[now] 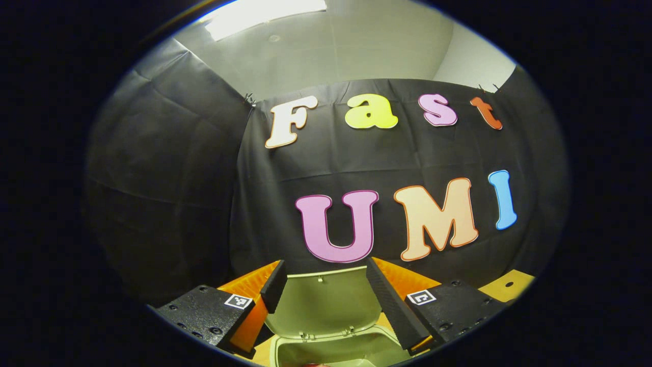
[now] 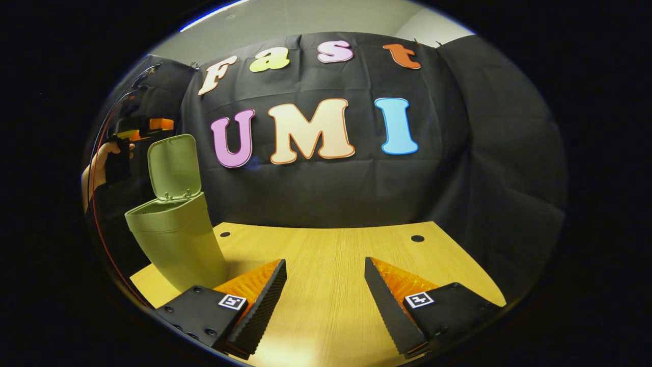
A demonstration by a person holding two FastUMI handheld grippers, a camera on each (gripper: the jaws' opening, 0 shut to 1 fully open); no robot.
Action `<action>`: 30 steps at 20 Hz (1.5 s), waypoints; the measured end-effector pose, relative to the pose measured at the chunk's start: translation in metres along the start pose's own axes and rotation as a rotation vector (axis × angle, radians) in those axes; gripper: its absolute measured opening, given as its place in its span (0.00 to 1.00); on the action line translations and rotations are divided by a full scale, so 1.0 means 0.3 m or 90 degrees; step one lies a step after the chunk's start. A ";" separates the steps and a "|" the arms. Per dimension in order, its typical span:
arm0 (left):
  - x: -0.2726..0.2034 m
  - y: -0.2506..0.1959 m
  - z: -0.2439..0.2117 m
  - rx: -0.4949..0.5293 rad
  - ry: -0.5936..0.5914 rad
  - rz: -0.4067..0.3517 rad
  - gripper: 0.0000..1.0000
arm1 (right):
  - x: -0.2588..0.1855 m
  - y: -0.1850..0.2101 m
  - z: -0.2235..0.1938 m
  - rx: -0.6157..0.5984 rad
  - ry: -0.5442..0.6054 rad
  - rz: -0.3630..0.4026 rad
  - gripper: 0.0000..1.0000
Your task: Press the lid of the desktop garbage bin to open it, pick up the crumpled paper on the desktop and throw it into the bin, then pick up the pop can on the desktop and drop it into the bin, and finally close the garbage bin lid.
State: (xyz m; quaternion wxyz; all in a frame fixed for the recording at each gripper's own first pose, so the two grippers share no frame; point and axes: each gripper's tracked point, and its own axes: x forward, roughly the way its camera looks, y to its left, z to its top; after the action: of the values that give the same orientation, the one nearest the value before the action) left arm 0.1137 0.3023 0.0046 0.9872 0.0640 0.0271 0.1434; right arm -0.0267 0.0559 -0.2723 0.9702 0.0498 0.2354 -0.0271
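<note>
The wooden desktop (image 2: 336,265) spreads across the lower half of the right gripper view, bare between that gripper's fingers, with two small dark holes near its far edge. At the left of that view stands the green garbage bin (image 2: 178,244), and its lid (image 2: 174,165) is raised upright on the hinge, so the mouth is open; in the left gripper view the same lid (image 1: 323,303) fills the gap at bottom centre, with the bin's rim just below it. The left gripper (image 1: 326,300) hovers just above that open mouth, jaws spread wide and holding nothing; from the right gripper view a hand (image 2: 104,163) at the left edge holds it up behind the lid. The right gripper (image 2: 326,295) hangs low over the wood at bottom centre, jaws equally wide and empty. I cannot make out the crumpled paper or the pop can on the stretch of desktop that I see, though a small reddish sliver at the very bottom of the left gripper view may be something inside the bin; it is too small to tell. By that reading, closing the lid is probably what remains. The risk is a push too high or too hard on the upright lid, tipping the light bin backward, or a finger catching the rim and dragging the bin toward the table's left edge.
</note>
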 end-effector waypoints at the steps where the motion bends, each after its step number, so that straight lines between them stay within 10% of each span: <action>1: 0.021 0.005 0.005 0.006 -0.001 -0.001 0.93 | 0.003 0.008 -0.011 0.006 0.002 -0.005 0.97; 10: 0.142 0.063 -0.116 -0.060 0.082 0.015 0.99 | -0.036 0.000 -0.014 -0.006 0.007 -0.023 0.97; 30: -0.239 -0.054 -0.196 -0.079 0.131 0.045 0.94 | -0.042 0.021 0.168 -0.026 -0.023 0.115 0.97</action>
State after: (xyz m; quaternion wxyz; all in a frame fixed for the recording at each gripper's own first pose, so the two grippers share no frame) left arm 0.0453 0.2733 -0.0532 0.9756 -0.0118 0.1173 0.1850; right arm -0.0146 0.0571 -0.2214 0.9736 0.0507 0.2129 0.0645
